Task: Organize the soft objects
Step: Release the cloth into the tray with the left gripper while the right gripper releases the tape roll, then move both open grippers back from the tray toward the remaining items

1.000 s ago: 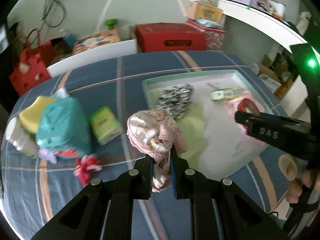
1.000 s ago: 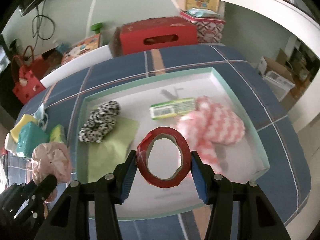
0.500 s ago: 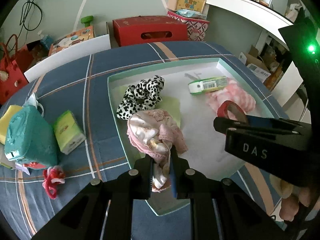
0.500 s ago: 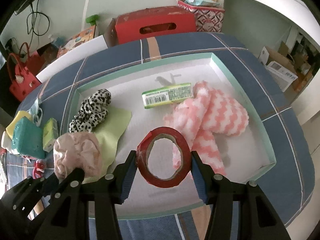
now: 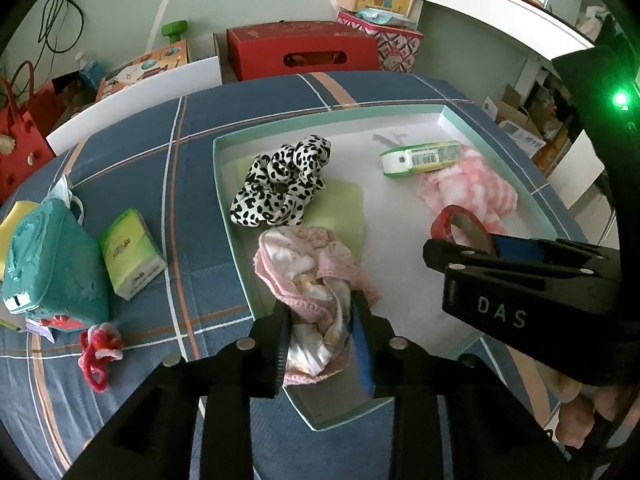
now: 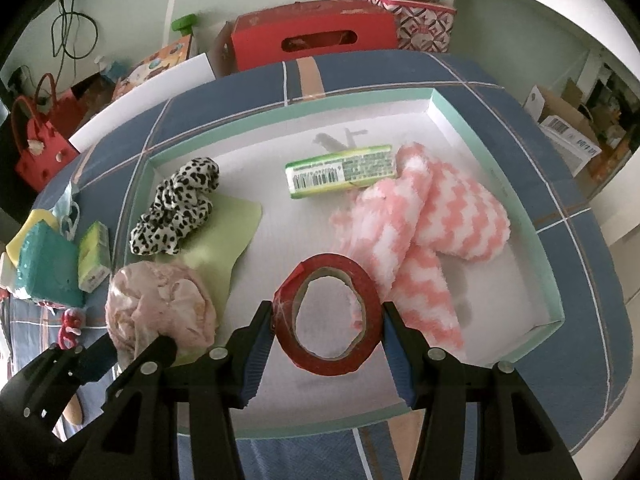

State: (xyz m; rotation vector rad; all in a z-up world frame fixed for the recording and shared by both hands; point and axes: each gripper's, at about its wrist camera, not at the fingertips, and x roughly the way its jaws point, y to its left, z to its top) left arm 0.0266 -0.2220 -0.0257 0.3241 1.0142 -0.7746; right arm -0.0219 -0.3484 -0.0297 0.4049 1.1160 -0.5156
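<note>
Releasing the pink cloth bundle (image 5: 316,276) cleanly is the step in hand, as I judge it. In the left wrist view the left gripper (image 5: 322,344) hangs over the near left corner of the shallow green-rimmed tray (image 5: 232,208), and its jaws have just been opening, with the bundle's tail between them; the cloth looks loose against the pads rather than pinched. To do it well, the jaws should part fully before the hand lifts, and the lift should go straight up so the frilled edge does not snag and drag out over the rim. The bundle sits just beside the leopard-print scrunchie (image 5: 284,184) and partly on the pale green cloth (image 5: 340,208). Against the earlier picture, the gap between the jaws is plainly wider, and the tray fills more of the view.

In the right wrist view the right gripper (image 6: 328,330) grips a red tape roll (image 6: 328,320) across its width, held over the tray floor near the pink-and-white fluffy sock (image 6: 424,232). That roll is hard; I would keep it clamped and steady until the left hand clears. Compared with earlier, the bundle now lies inside the tray's left corner, and the grip on the roll looks unchanged.
</note>
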